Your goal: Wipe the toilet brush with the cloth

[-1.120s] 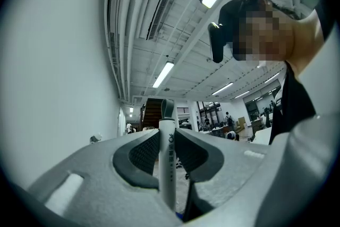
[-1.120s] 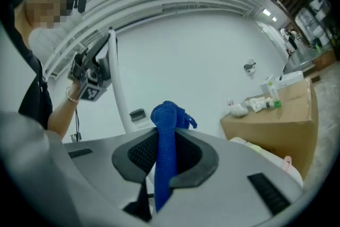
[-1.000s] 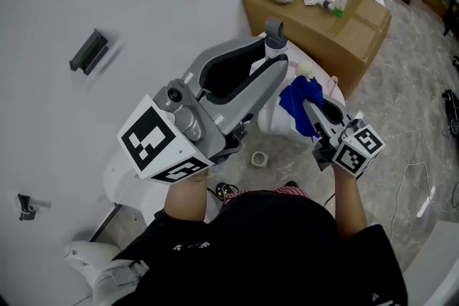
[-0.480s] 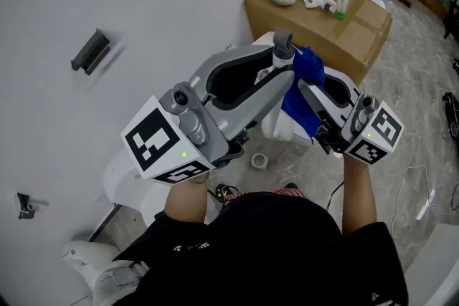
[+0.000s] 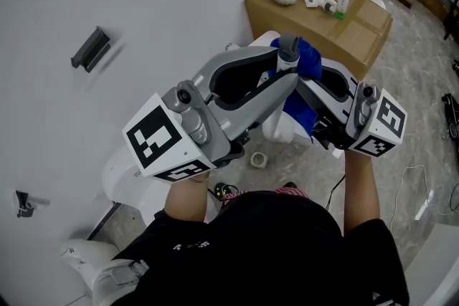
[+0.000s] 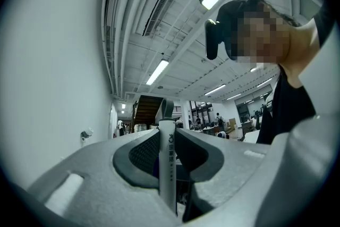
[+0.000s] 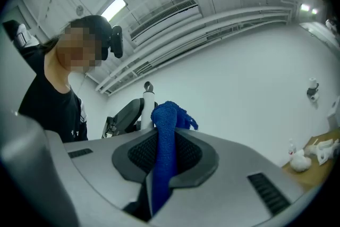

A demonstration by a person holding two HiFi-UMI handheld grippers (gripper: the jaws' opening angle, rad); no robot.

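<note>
My left gripper (image 5: 284, 72) is shut on the toilet brush's white handle (image 5: 281, 62), which stands upright with its grey loop top (image 5: 288, 46) above the jaws. In the left gripper view the handle (image 6: 168, 162) runs straight up between the pads. The brush head is hidden below. My right gripper (image 5: 310, 88) is shut on the blue cloth (image 5: 307, 59), whose bunched end lies against the right side of the handle's top. In the right gripper view the cloth (image 7: 163, 141) rises from the jaws, with the handle (image 7: 148, 102) just beyond it.
A cardboard box (image 5: 358, 32) with bottles and white items stands beyond the grippers. A white toilet (image 5: 276, 124) and a tape roll (image 5: 259, 159) lie below them. A grey holder (image 5: 90, 50) hangs on the white wall at the left.
My right gripper has risen with the cloth from below the left jaws up to the top of the brush handle. The left gripper and brush have stayed put.
</note>
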